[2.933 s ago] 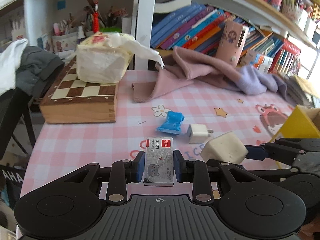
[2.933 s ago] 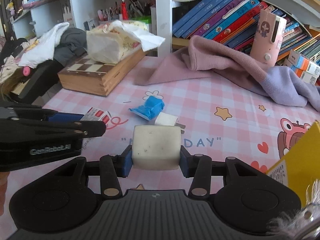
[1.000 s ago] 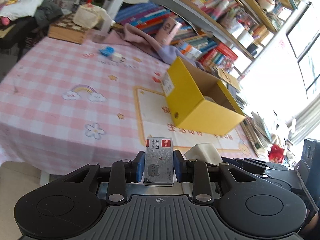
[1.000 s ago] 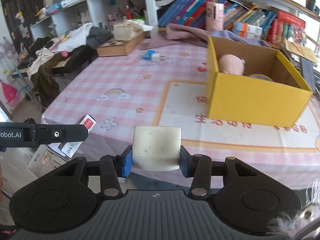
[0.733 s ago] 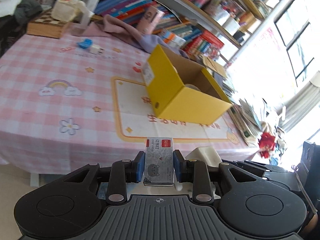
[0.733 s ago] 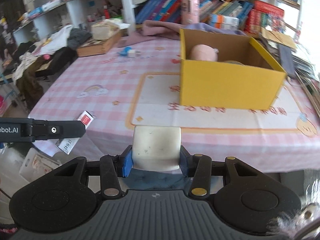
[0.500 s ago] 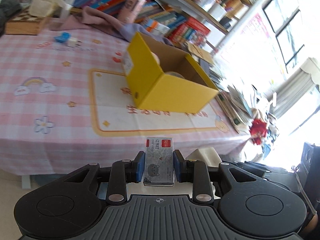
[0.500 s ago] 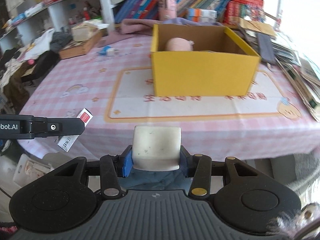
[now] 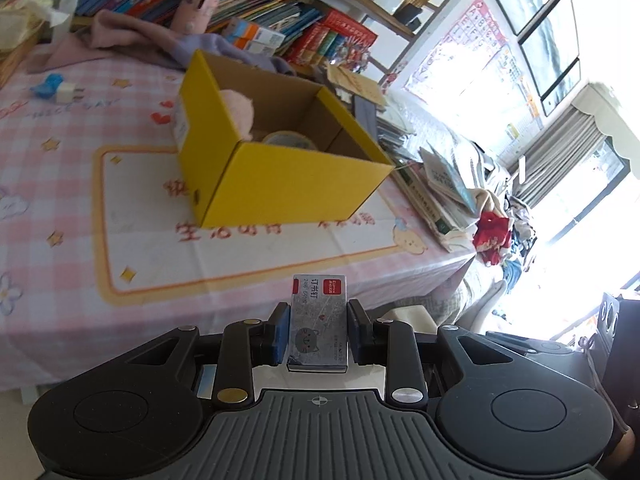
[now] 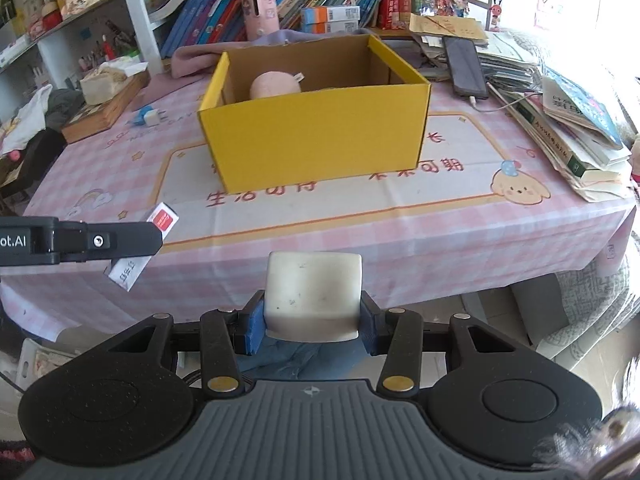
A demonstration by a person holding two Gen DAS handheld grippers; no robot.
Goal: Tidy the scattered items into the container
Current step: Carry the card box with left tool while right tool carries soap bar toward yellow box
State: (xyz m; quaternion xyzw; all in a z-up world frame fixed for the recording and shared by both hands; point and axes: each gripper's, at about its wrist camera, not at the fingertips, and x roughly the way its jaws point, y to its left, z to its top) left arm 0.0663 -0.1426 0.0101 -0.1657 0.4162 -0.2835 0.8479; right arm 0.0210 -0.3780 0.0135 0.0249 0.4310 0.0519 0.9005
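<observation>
My left gripper is shut on a small grey staple box with a red label, held off the near table edge. My right gripper is shut on a white cube-shaped block, also off the near edge. The left gripper and its staple box show at the left of the right wrist view. The open yellow cardboard box stands on the pink checked table and holds a pink plush ball and a tape roll. A blue item and a white charger lie at the far left.
A pink and lilac cloth lies behind the box before shelves of books. A wooden chess box with a tissue pack is at the far left. A phone and stacked books crowd the right side.
Both grippers have pulled back from the far left of the table and swung right with their items still held. The yellow box now sits ahead of them.
</observation>
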